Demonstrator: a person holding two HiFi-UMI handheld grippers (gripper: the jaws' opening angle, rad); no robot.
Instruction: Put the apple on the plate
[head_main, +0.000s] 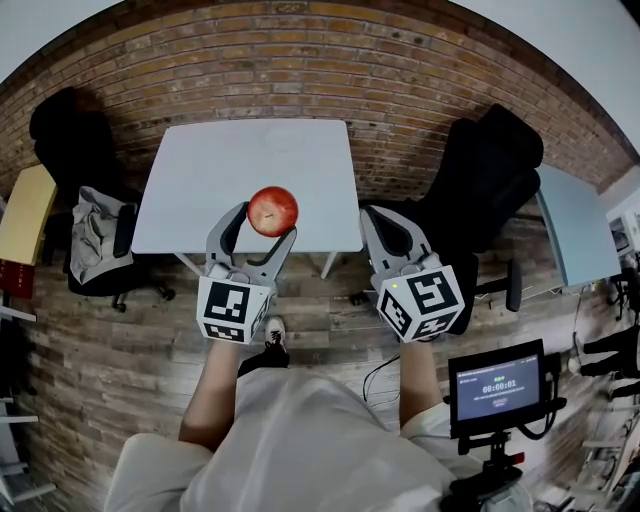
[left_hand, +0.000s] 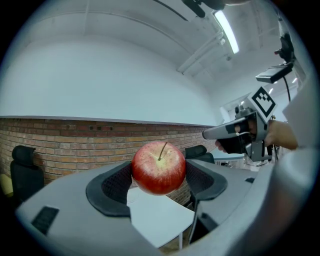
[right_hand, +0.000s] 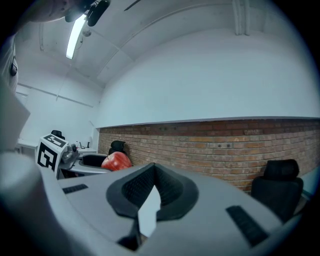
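A red apple (head_main: 272, 210) is held in the air just in front of the white table's (head_main: 200, 190) near edge, with my left gripper (head_main: 266, 224) shut on it. In the left gripper view the apple (left_hand: 159, 167) sits stem up between the two black pads (left_hand: 112, 187) of my left gripper (left_hand: 159, 176). A pale plate (head_main: 283, 137) shows faintly on the far part of the table. My right gripper (head_main: 376, 216) hovers to the right of the apple, its jaws shut on nothing. The right gripper (right_hand: 151, 189) view shows the apple (right_hand: 116, 161) off to its left.
Black office chairs stand left (head_main: 75, 140) and right (head_main: 490, 170) of the table, before a brick wall (head_main: 300, 70). A yellow table (head_main: 25, 210) is at far left, a pale blue one (head_main: 580, 235) at far right. A small screen (head_main: 497, 380) stands at lower right.
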